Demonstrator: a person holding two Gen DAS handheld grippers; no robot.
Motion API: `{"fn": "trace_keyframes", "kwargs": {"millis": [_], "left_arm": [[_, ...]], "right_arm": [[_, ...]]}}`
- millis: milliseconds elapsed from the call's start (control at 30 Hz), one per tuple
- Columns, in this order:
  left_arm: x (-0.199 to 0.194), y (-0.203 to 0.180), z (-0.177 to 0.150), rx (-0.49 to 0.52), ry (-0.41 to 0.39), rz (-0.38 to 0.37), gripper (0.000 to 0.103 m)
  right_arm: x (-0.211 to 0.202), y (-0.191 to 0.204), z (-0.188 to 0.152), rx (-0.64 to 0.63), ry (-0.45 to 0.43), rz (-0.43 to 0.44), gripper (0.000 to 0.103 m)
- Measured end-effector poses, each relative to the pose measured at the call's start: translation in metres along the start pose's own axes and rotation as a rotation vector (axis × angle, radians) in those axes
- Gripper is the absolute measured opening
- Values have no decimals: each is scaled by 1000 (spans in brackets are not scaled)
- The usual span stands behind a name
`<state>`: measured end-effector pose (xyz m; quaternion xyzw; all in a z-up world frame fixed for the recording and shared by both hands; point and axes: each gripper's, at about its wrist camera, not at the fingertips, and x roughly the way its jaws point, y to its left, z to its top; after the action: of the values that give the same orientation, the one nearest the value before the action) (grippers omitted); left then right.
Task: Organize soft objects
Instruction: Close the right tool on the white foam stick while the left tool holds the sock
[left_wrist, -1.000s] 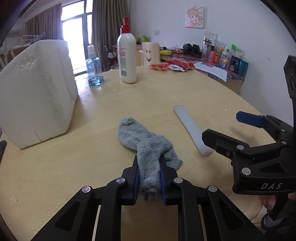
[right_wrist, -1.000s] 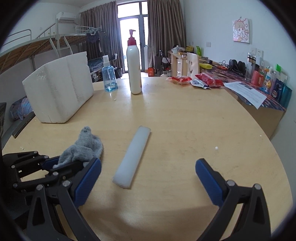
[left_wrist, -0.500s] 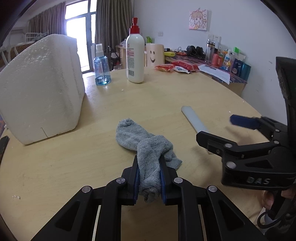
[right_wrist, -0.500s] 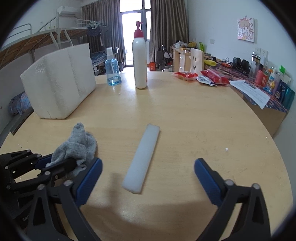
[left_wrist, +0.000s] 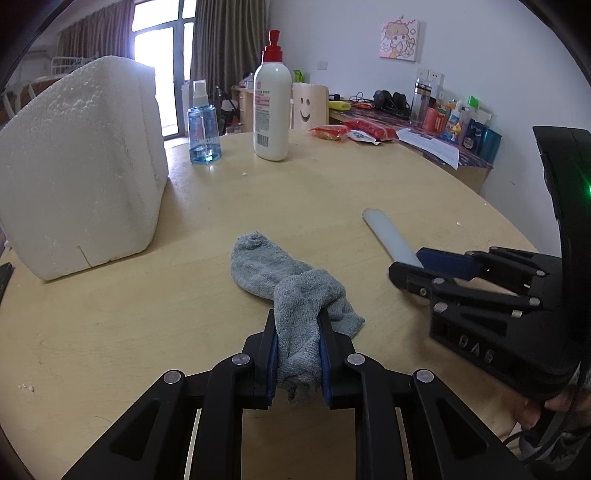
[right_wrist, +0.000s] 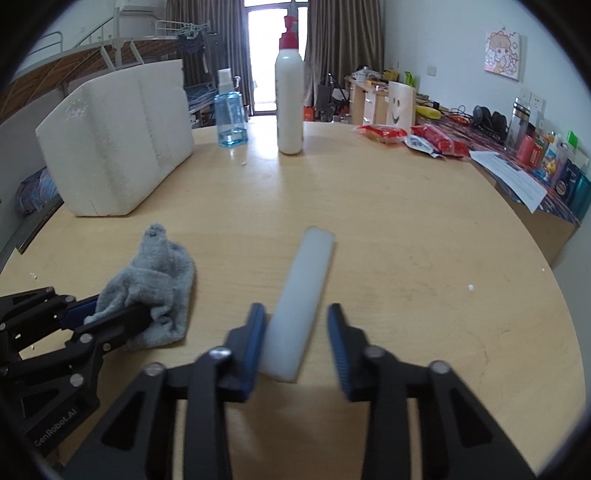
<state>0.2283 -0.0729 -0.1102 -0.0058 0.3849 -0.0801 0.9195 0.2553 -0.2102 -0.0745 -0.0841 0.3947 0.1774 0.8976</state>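
Left claw (left_wrist: 298, 360) is clenching the sock (left_wrist: 291, 291), lying on the surface (left_wrist: 295, 192). Right claw (right_wrist: 297, 345) is closing around the foam strip (right_wrist: 301, 295), right pad not yet touching — likely readying both for sorting.

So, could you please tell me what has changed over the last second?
The right gripper advanced over the white foam strip; its fingers have just been closing around it, one side not yet touching. The left gripper stays clamped on the grey sock, which has not moved.
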Motion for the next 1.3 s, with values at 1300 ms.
{"fn": "trace_keyframes", "kwargs": {"millis": [1300], "left_arm": [[-50, 10, -2, -2, -150, 49, 19]], "right_arm": [[-54, -6, 1, 96, -202, 96, 15]]}}
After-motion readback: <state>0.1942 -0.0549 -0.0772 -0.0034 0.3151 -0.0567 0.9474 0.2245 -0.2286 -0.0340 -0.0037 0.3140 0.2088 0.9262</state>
